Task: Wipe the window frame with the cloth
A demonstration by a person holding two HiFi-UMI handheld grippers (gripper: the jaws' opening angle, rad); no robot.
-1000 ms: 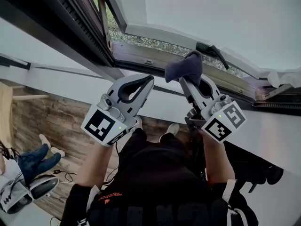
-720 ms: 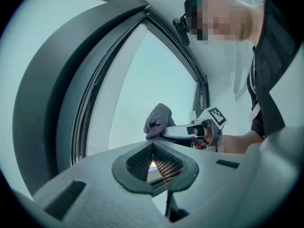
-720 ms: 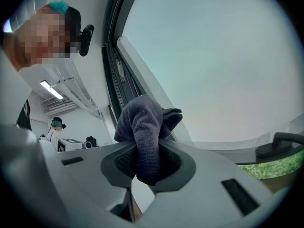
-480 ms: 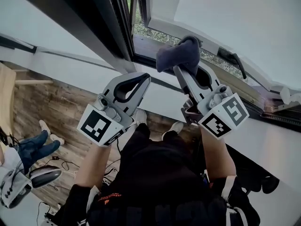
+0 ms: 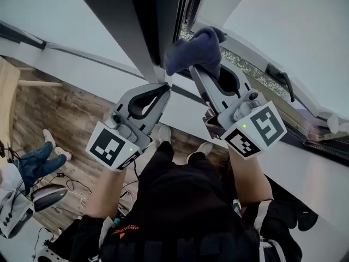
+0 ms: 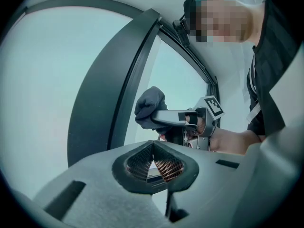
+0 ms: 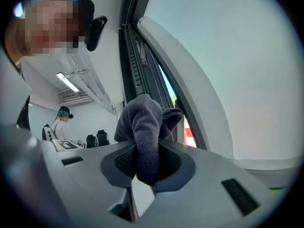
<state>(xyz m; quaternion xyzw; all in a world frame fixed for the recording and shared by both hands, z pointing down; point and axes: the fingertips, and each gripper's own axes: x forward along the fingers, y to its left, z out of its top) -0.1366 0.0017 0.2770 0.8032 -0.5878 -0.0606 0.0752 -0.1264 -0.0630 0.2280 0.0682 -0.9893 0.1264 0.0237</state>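
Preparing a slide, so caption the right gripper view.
Right hand-held gripper clamps a grey cloth, held up beside the dark window frame.

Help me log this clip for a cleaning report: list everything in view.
cloth: one, dark blue-grey, in the right gripper, beside the window frame
window frame: one, dark grey, top centre
window handle: one, black, right
floor: brown wood, lower left
other person: one, blue jeans, far left
left gripper: grey, shut, empty
right gripper: grey, shut on the cloth
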